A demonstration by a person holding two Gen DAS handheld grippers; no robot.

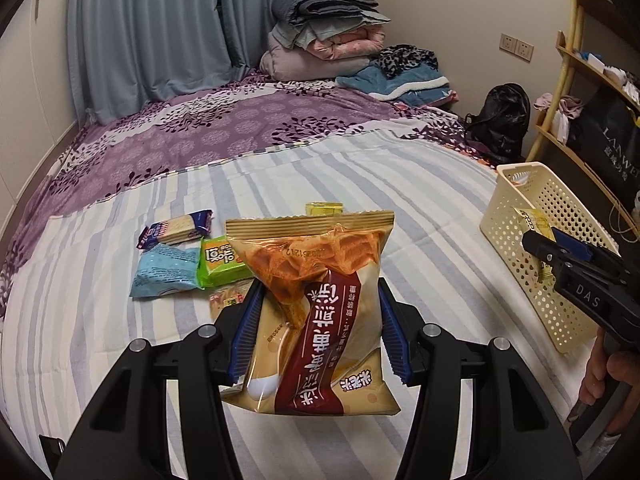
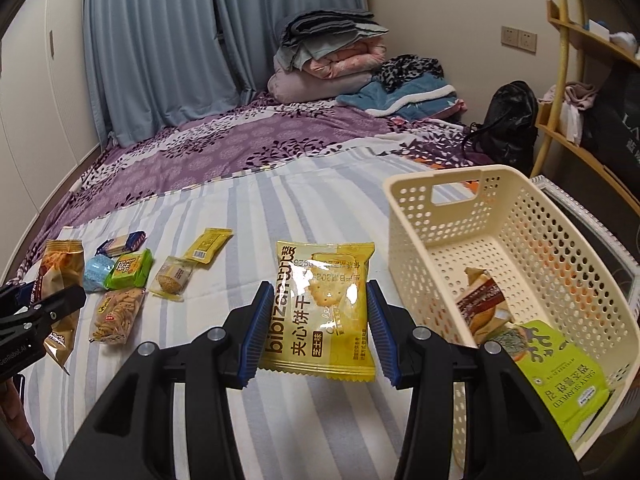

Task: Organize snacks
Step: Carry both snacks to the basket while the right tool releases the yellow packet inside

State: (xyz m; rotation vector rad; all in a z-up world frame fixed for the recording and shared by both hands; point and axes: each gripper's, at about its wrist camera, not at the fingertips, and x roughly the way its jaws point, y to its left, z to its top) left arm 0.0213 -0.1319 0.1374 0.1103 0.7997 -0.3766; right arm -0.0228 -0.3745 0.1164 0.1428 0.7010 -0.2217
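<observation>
The left gripper (image 1: 316,332) clamps a tan and dark red chip bag (image 1: 316,300) printed with Chinese characters, held above the striped bed sheet (image 1: 360,184). The right gripper (image 2: 316,332) clamps a yellow cracker packet (image 2: 324,312) reading "bibizan", just left of the cream perforated basket (image 2: 440,196). In the basket's near end lies a green packet (image 2: 568,384) marked "SALTY SEAWEED". Far left on the sheet lie a green biscuit pack (image 2: 128,268) and a light blue packet (image 2: 94,274).
</observation>
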